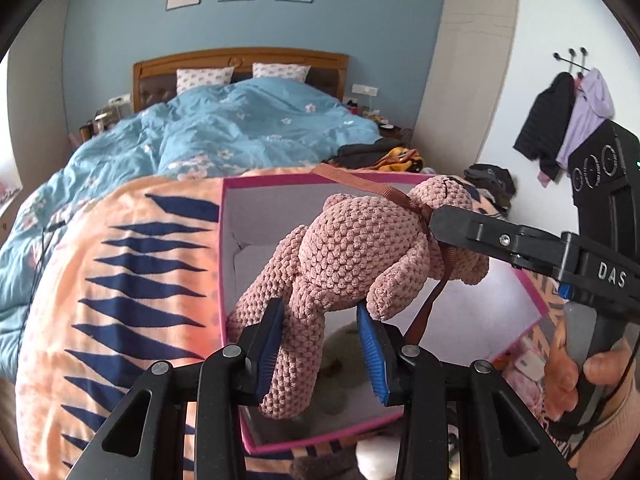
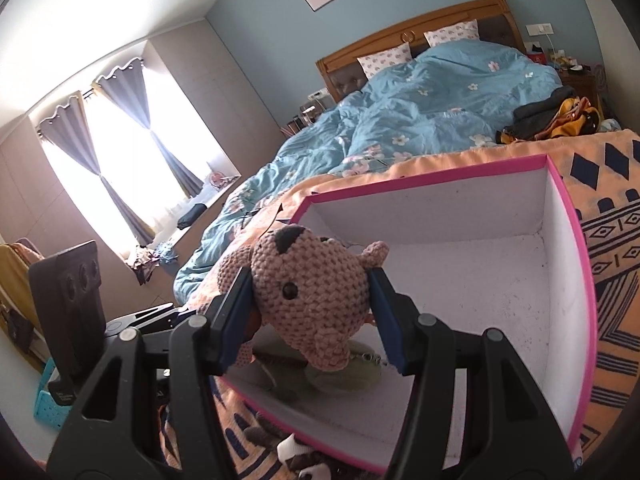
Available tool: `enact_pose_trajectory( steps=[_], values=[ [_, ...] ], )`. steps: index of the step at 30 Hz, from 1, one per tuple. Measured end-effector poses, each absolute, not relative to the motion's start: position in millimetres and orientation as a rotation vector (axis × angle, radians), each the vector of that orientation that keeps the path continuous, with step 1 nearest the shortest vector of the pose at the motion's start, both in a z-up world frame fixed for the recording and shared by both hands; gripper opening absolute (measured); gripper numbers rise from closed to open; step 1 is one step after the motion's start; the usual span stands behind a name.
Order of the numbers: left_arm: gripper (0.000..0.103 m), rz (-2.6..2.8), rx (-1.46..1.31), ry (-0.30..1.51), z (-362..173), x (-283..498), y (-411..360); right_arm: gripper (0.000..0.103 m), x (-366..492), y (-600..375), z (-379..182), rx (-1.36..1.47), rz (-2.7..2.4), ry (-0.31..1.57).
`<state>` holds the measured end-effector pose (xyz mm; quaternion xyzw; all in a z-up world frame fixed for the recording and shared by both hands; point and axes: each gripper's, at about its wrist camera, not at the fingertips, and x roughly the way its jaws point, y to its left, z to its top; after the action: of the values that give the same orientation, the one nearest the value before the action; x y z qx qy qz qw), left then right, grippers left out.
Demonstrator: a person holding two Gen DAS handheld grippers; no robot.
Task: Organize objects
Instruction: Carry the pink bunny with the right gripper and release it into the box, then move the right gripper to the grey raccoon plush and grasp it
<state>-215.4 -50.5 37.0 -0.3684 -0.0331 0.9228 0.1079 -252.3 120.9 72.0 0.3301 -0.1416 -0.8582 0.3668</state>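
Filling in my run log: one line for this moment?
pink knitted bear over pink box | left gripper on leg | right gripper on head

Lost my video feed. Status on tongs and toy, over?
Left tongs on the crocheted bear's leg, right tongs clamping its head. Bear over the pink box. Green plush already inside.

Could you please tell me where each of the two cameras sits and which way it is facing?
Left wrist: on the left tool, looking down over the pink box toward the bed; the teddy's leg lies between its fingers, and the right tool and a hand show.
Right wrist: on the right tool, gripping the teddy's head, facing window and bed.
Shared: teddy, box, bed.
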Motion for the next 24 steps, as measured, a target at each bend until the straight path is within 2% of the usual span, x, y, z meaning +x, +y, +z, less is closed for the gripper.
enact_pose_trajectory(
  steps=[9,11,17,20,24],
  values=[
    [0.038,2.766,-1.178,-0.09,19.0,-243.8,-58.4,0.062,-282.8,97.2,49.6,1.008,-2.224,-0.32],
    [0.038,2.787,-1.169,-0.1,20.1,-245.9,-60.2,0.071,-288.5,91.1,42.5,1.063,-2.214,-0.29],
    [0.038,2.792,-1.13,-0.172,22.9,-241.9,-65.9,0.072,-291.9,93.2,39.6,1.107,-2.219,-0.266],
    [0.043,2.784,-1.112,-0.2,22.2,-236.0,-68.9,0.072,-289.1,98.1,38.7,1.106,-2.209,-0.278],
    [0.056,2.787,-1.054,-0.192,26.2,-224.1,-67.0,0.072,-282.6,106.5,40.7,1.078,-2.216,-0.297]
  ],
)
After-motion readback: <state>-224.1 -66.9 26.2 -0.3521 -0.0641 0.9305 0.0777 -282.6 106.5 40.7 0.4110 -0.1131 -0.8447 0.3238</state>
